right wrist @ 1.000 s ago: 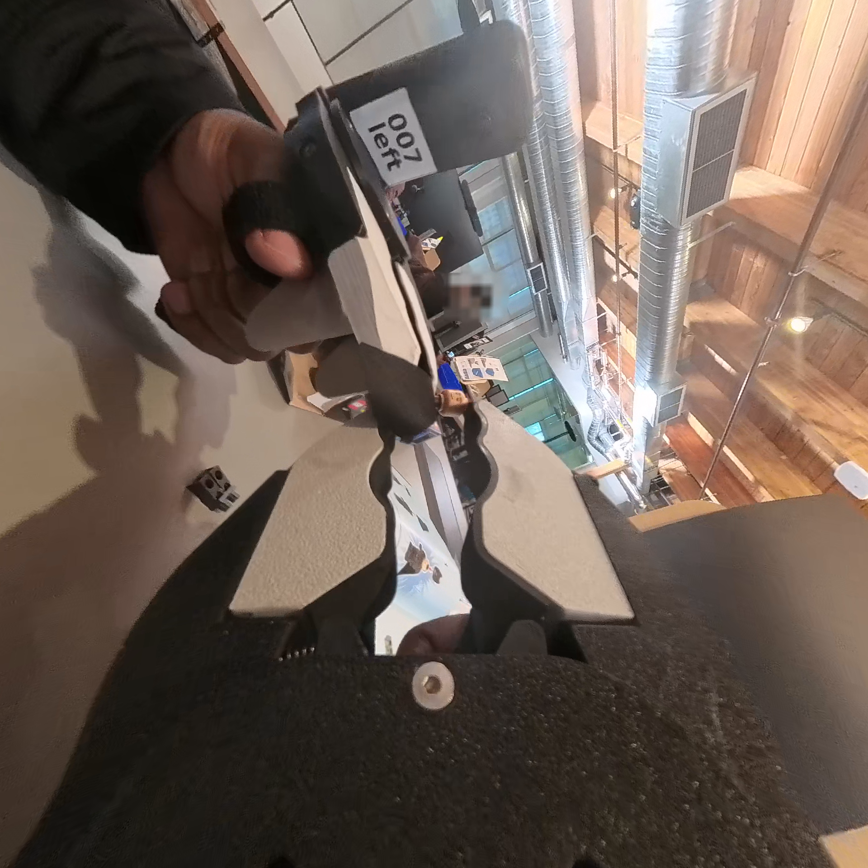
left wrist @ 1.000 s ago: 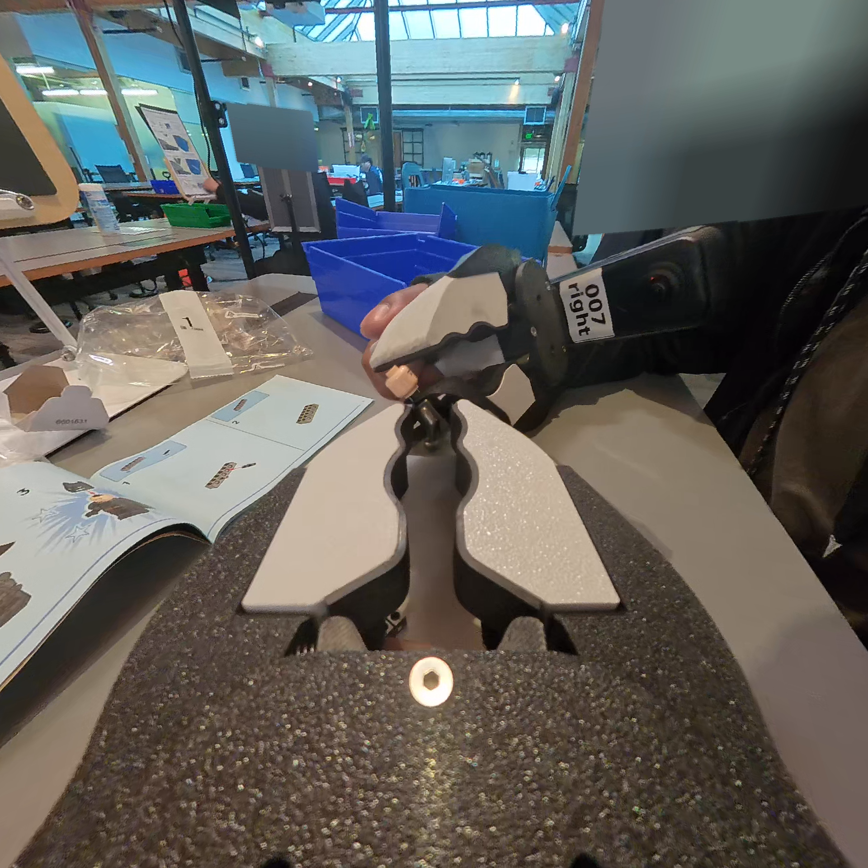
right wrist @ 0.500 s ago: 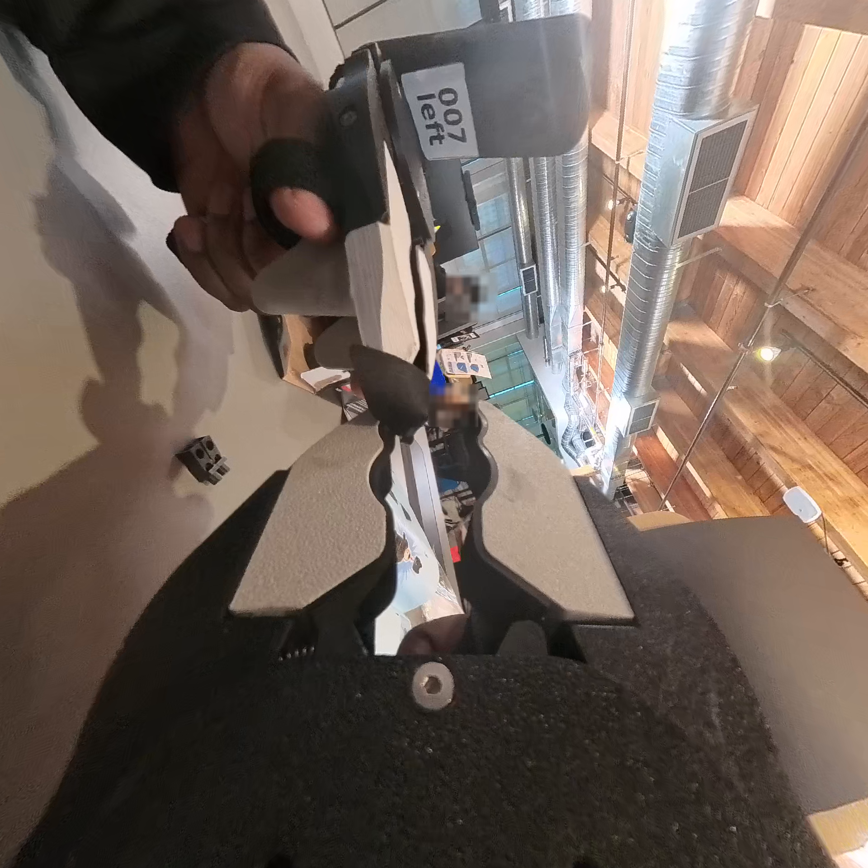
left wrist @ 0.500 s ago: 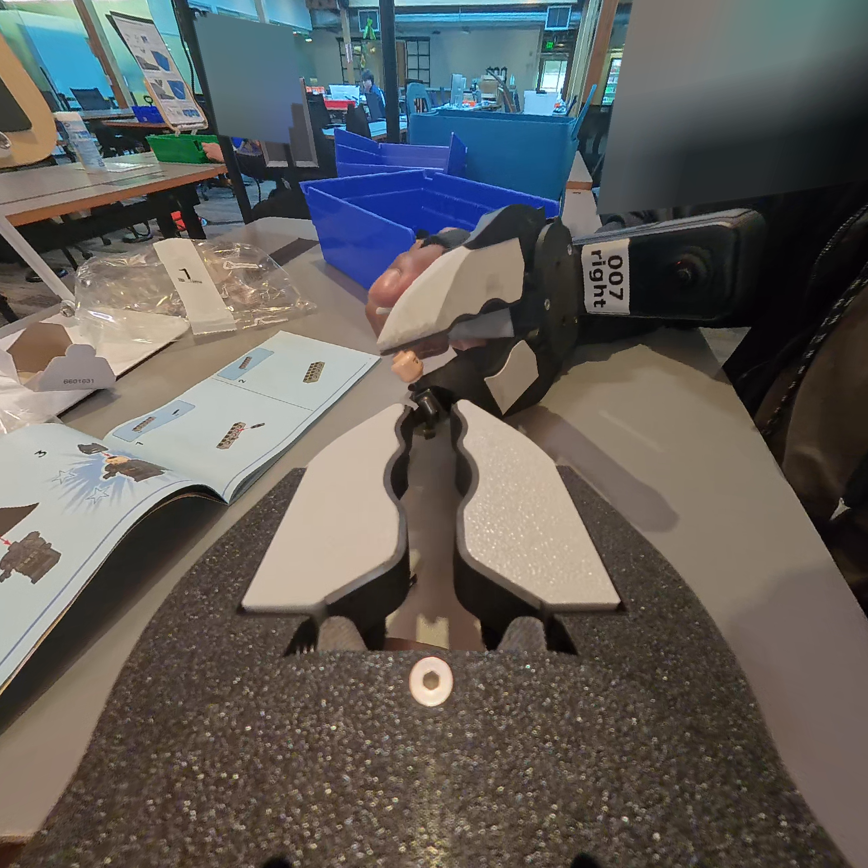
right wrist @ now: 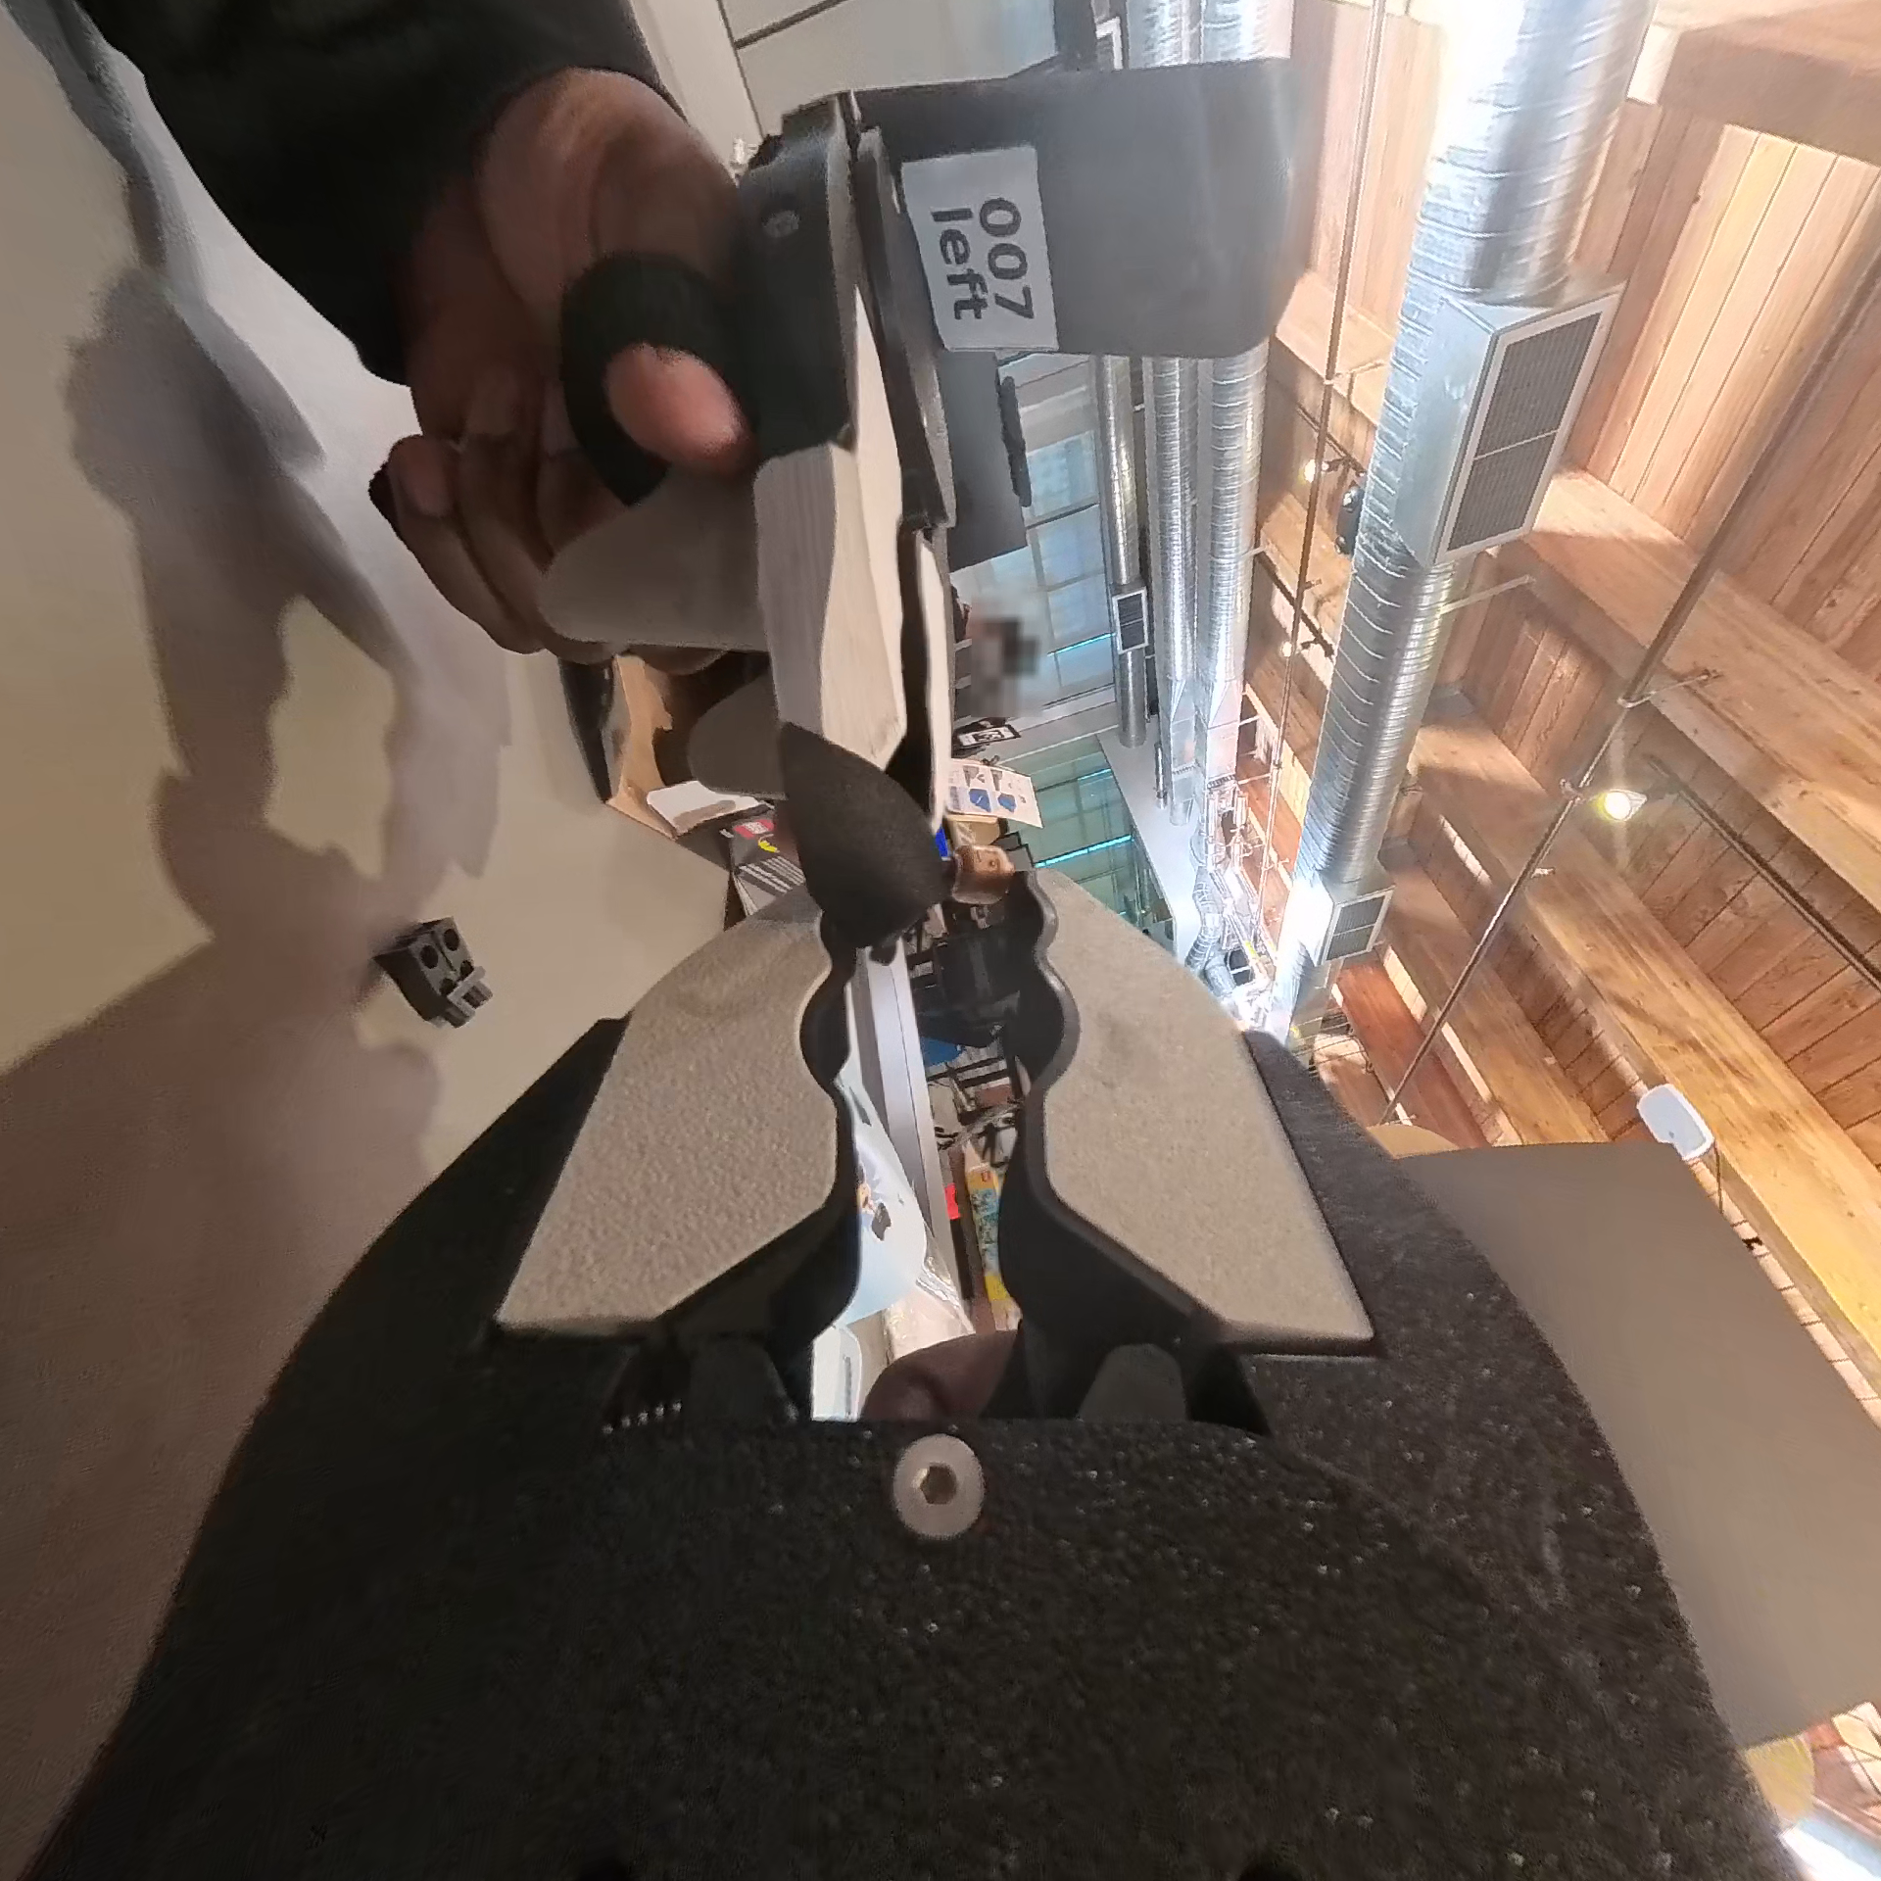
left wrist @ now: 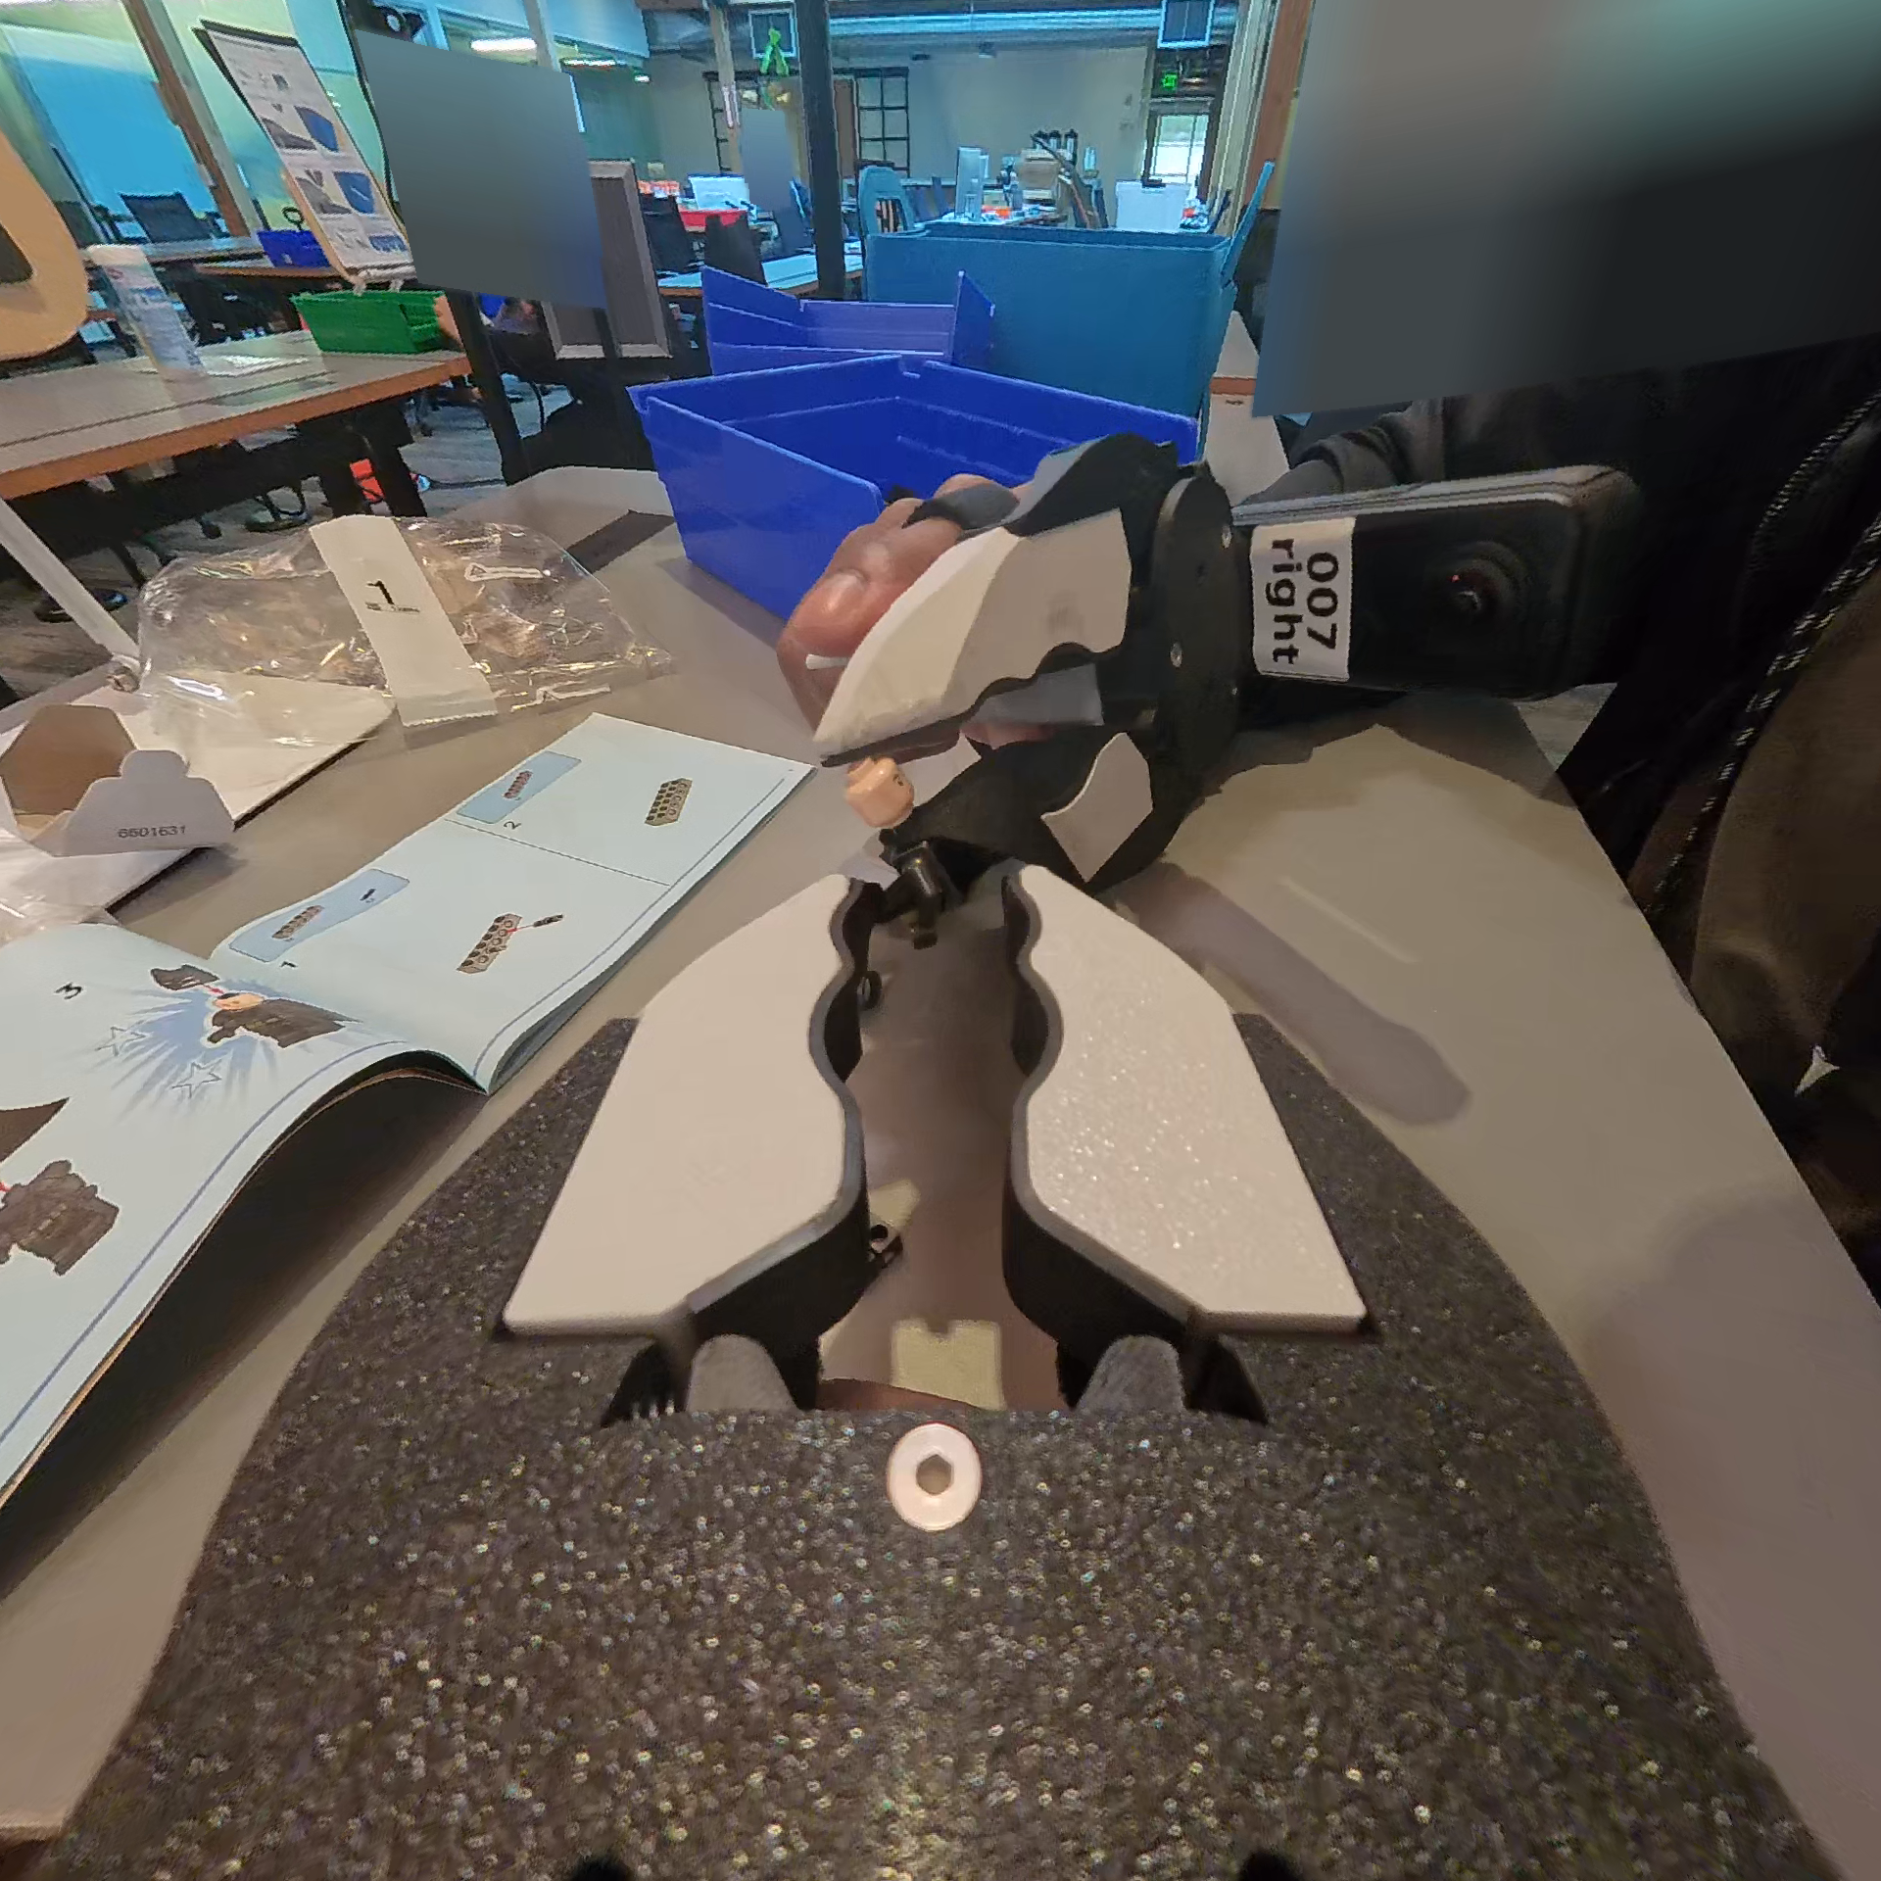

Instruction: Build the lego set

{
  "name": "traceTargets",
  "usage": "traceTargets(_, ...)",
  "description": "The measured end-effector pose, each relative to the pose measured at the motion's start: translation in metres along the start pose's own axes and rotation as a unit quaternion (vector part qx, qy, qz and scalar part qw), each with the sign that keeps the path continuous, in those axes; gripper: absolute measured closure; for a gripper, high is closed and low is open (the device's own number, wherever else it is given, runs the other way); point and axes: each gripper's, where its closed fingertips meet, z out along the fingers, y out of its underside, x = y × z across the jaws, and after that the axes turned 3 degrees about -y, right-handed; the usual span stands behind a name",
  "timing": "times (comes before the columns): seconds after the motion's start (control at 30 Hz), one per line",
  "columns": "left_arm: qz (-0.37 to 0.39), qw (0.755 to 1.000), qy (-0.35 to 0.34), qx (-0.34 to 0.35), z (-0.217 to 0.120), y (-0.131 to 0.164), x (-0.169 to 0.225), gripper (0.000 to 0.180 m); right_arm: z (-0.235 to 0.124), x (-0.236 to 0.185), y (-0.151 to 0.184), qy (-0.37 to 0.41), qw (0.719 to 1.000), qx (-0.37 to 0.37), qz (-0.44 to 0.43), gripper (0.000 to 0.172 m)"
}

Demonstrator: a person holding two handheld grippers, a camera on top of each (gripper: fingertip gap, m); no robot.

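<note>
A small toy figure with a tan head and dark body is pinched between the fingertips of the right gripper above the grey table, while the left gripper, just beneath it, is spread with nothing gripped

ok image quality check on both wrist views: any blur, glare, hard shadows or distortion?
Left wrist view: wide-angle bending at the edges, even indoor light, a soft shadow of the right gripper on the grey table, background softer. Right wrist view: camera rolled sideways, the hand slightly motion-blurred, hard-edged shadows on the table, bright glare spots among the ceiling ducts.
</note>
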Motion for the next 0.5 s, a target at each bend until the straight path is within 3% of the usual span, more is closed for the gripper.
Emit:
traceTargets(0.27, -0.013, 1.0, -0.011, 0.01, 0.002, -0.003, -0.003, 0.15, 0.0, 0.0, -0.001, 0.01, 1.0, 0.0, -0.013, 0.144)
traceTargets(0.5, -0.143, 0.987, 0.033, 0.064, -0.002, -0.013, -0.008, 0.151, 0.0, 0.0, -0.002, 0.015, 1.0, -0.001, -0.018, 0.144)
